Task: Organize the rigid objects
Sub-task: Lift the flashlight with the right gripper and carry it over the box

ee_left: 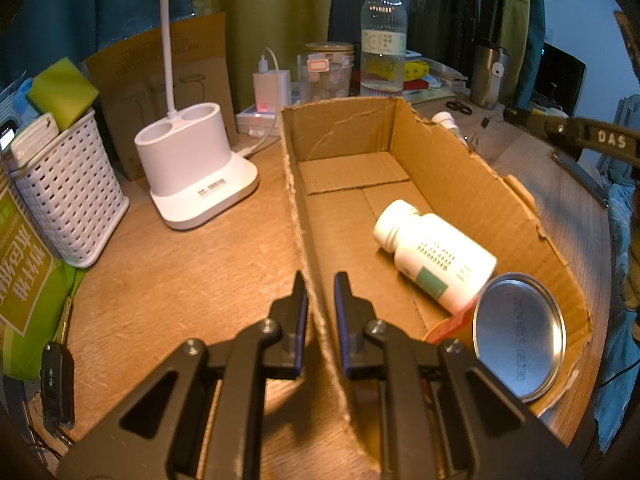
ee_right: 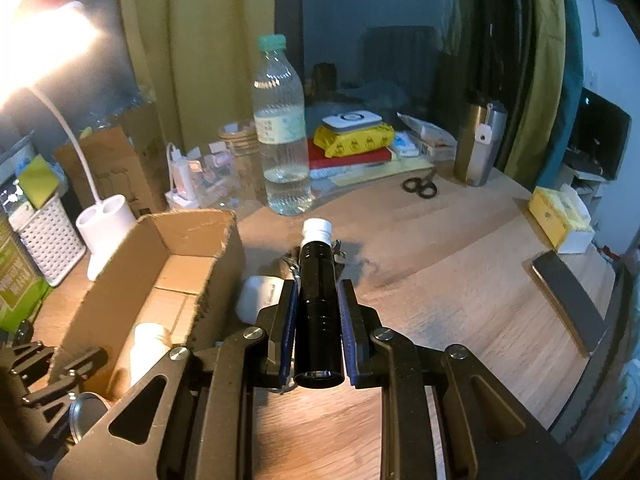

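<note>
My right gripper (ee_right: 318, 316) has its jaws clamped mid-barrel on the black flashlight (ee_right: 318, 300), above the desk (ee_right: 460, 280) beside the cardboard box (ee_right: 192, 240). Metal, stiff, probably slick and weighty; mid-barrel hold looks balanced. My left gripper (ee_left: 320, 312) straddles the box wall, jaws apparently clamped on it.

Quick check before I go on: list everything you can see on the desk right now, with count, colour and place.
cardboard box: 1, brown, desk centre
pill bottle: 1, white, lying in box
tin: 1, silver lid, in box near end
flashlight: 1, black, in right gripper
water bottle: 1, clear, green cap, behind box
lamp base: 1, white, left of box
basket: 1, white, far left
scissors: 1, black, back right
left gripper: astride box wall
right gripper: shut on flashlight
</note>
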Demonstrator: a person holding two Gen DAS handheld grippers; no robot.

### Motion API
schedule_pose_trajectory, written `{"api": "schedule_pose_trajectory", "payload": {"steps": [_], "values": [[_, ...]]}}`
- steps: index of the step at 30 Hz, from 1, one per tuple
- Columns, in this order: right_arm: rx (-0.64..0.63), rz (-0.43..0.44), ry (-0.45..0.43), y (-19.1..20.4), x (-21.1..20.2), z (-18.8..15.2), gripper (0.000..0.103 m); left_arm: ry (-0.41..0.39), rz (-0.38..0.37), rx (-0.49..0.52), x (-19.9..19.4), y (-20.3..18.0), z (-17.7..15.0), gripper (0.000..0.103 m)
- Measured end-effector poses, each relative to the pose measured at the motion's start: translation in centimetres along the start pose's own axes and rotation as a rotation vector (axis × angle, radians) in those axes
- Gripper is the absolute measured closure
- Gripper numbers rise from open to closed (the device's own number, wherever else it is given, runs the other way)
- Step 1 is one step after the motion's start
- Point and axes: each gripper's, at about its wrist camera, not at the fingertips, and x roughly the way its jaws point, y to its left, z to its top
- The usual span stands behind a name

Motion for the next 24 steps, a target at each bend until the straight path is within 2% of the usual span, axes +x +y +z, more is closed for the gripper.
{"api": "schedule_pose_trajectory", "payload": {"steps": [24], "values": [[-0.116,0.096,-0.101,6.2,-5.1,1.1,0.081,0.000,0.000,0.000,0.0,0.0,0.0,0.089]]}}
